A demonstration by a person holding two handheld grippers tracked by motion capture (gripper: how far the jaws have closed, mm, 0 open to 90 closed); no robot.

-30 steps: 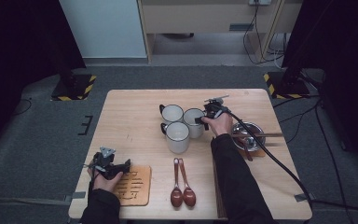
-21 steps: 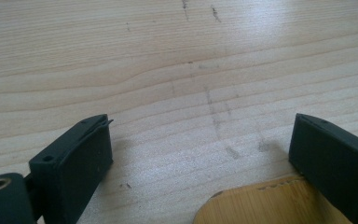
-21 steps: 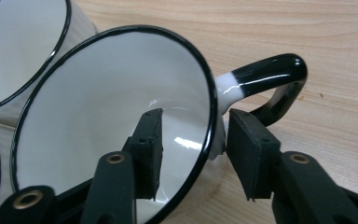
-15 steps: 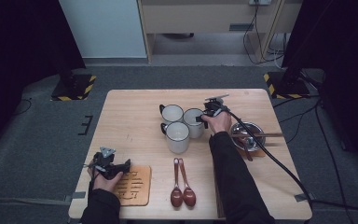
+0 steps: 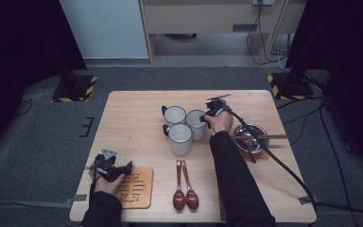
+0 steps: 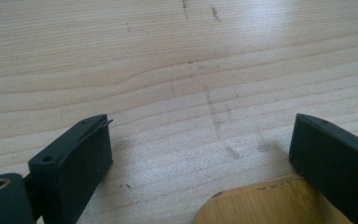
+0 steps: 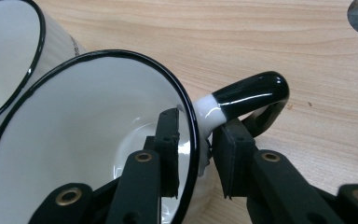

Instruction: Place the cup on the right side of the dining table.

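The right tool (image 7: 193, 154) sits over the wall of a white mug (image 7: 88, 140) w/ a black rim. One jaw is inside the mug, the other is outside, just under where the handle (image 7: 247, 95) joins on. The jaws look nearly closed on the wall, so I think it has hold of the mug, but I can't see if both pads press tight. From the right gripper view the handle sticks out to the right, away from the other mugs. In the high view this mug (image 5: 195, 124) is the right one of three, near the middle of the counter (image 5: 137, 113). A second mug (image 5: 174, 115) is just beside it and the third mug (image 5: 180, 138) is in front, so a lift prob has to go straight up to miss them

The left tool (image 6: 200, 154) is wide open w/ nothing in it. It rests low on the counter at the near left corner, w/ the edge of a wooden coaster (image 6: 265, 205) between its jaws. It is well apart from the mugs, so the right hand (image 5: 220, 120) is the nearer one

Two dark spoons (image 5: 184, 187) lie side by side near the front, bowls toward the person. A metal bowl (image 5: 248, 135) w/ chopsticks across it sits at the right

No brand or writing I can read anywhere. The coaster has cut marks on top, too small to tell
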